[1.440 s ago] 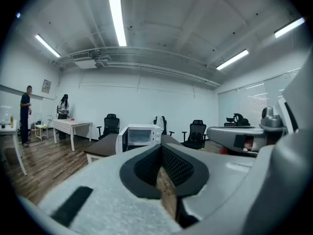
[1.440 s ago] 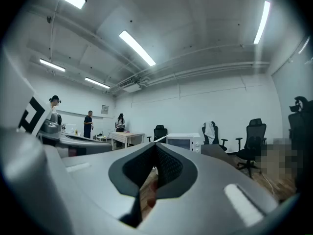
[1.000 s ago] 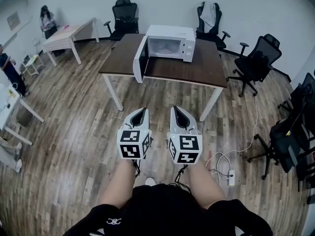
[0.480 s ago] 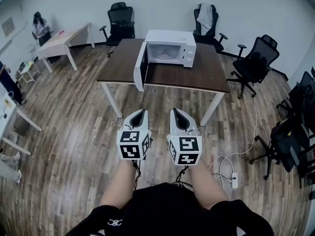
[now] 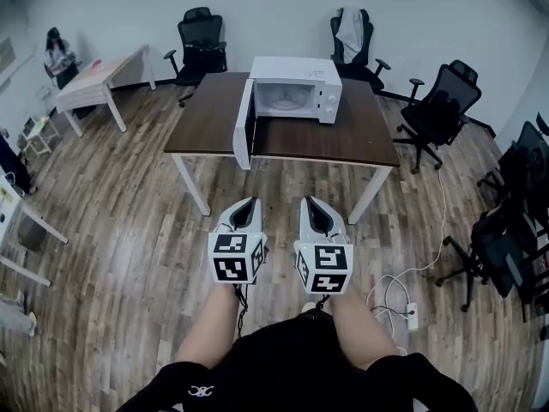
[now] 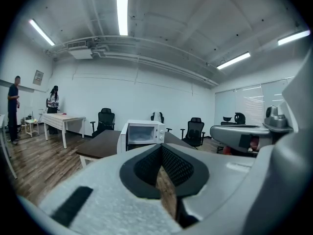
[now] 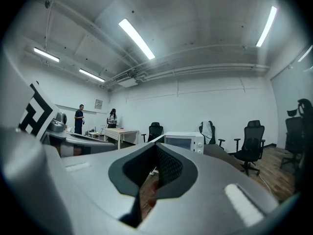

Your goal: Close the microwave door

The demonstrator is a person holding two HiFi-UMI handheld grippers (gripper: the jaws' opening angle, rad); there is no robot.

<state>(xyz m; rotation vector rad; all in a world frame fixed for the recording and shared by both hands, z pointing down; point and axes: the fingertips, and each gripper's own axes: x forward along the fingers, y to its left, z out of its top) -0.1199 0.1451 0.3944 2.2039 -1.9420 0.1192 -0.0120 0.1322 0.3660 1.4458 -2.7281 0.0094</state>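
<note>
Far left, a person [image 5: 57, 56] stands by a pale side table [image 5: 99, 74], well apart from the work and no part of it. A black chair [image 5: 202, 37] sits against the back wall. The dark tabletop [image 5: 206, 118] carries only the microwave, set toward its back edge. The door [image 5: 244, 132] is hinged on the left and swung fully out, standing edge-on and reaching to the tabletop's front edge, so the cavity is exposed and the task is not yet begun. The left gripper [image 5: 243, 215] is held low in front of the body, well short of the tabletop, its jaws closed together with nothing between them. The tip lines up roughly under the door, which makes it the likelier one to push. The microwave [image 5: 292, 91] is white with its controls on the right. The right gripper [image 5: 317, 217] is carried level beside the left, also closed tight and empty; closed jaws make a blunt tip, suitable for pushing a door panel rather than grasping. Further right are a chair with a garment over its back [image 5: 350, 28], another chair [image 5: 437, 110], and a power strip [image 5: 411, 318] with a cable on the floor, a trip risk on that side.
</note>
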